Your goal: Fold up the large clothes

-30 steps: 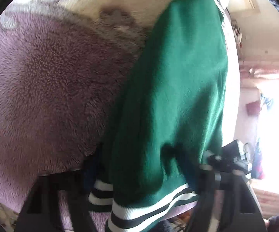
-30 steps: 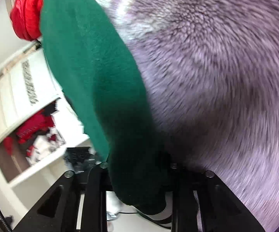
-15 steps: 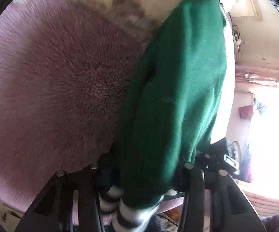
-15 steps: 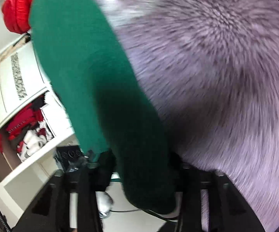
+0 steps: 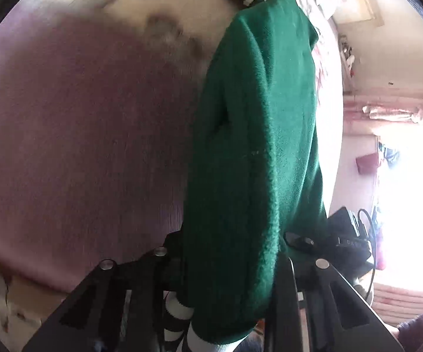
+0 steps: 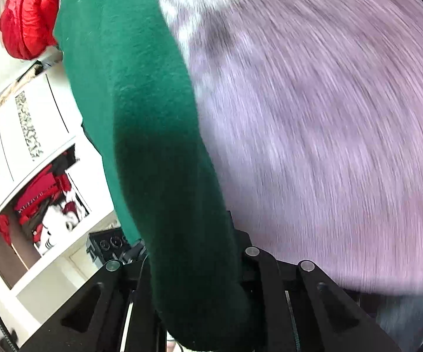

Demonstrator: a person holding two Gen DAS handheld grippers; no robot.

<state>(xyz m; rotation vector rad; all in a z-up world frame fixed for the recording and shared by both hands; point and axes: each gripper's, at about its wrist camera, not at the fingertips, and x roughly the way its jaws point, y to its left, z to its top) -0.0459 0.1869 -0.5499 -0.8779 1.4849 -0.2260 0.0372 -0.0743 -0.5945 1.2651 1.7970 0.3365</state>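
From the left wrist, the left gripper (image 5: 229, 267) is clenched on the striped hem of the green sweater (image 5: 258, 135), which has swung more upright than a second ago, off the fluffy purple blanket (image 5: 88, 146). From the right wrist, the right gripper (image 6: 194, 267) grips the sweater's other edge, the blanket streaking past, so I'd guess they're mid-swing, carrying the fold over.
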